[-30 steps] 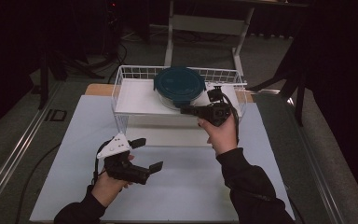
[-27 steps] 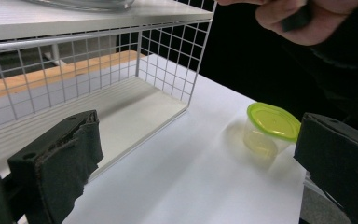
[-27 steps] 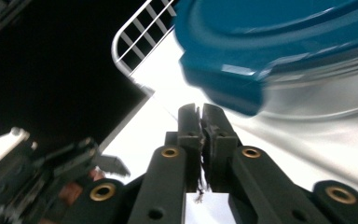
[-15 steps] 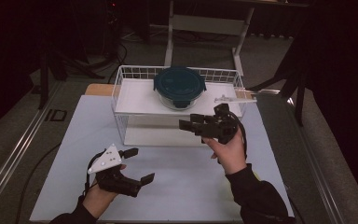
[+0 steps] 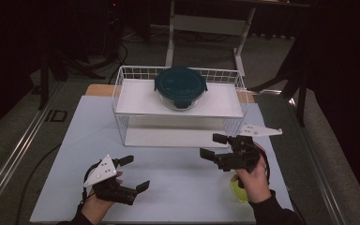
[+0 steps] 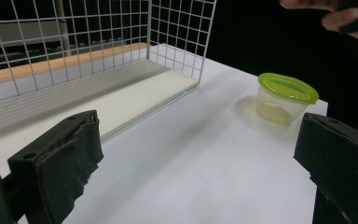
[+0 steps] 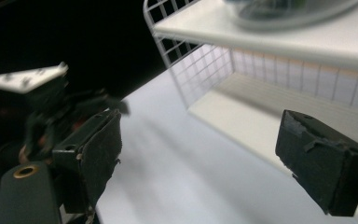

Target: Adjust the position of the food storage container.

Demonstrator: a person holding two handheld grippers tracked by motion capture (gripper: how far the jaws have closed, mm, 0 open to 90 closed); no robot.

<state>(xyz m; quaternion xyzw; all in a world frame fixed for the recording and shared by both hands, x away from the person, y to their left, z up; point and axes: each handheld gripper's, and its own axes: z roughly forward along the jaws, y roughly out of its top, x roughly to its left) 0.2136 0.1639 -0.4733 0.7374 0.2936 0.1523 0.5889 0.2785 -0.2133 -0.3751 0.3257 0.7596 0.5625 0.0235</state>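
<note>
The left hand-held gripper sits at the lower left of the high view, jaws spread wide, holding and touching nothing; its hand is partly cut off by the bottom edge of the frame. In the left gripper view both black jaws rise from the bottom corners, far apart, with bare desk between them; the right-hand jaw is cut off by the frame edge. The right hand-held gripper lies at the lower right of the high view, jaws likewise wide and empty, just in front of the wire rack. In the right gripper view its jaws stand well apart with nothing between them; the left hand-held gripper shows blurred at the left of that frame, and its details are hard to make out. The small container with the green lid stands on the desk at the right of the left gripper view, apart from the rack's corner. In the high view the right hand hides most of it, leaving a yellow-green patch at the lower right. The round container with the dark teal lid rests on the rack's upper shelf, upper centre of the high view; in the right gripper view its base appears blurred and cut off at the top edge. The rack's lower shelf is partly hidden beneath the upper one.
</note>
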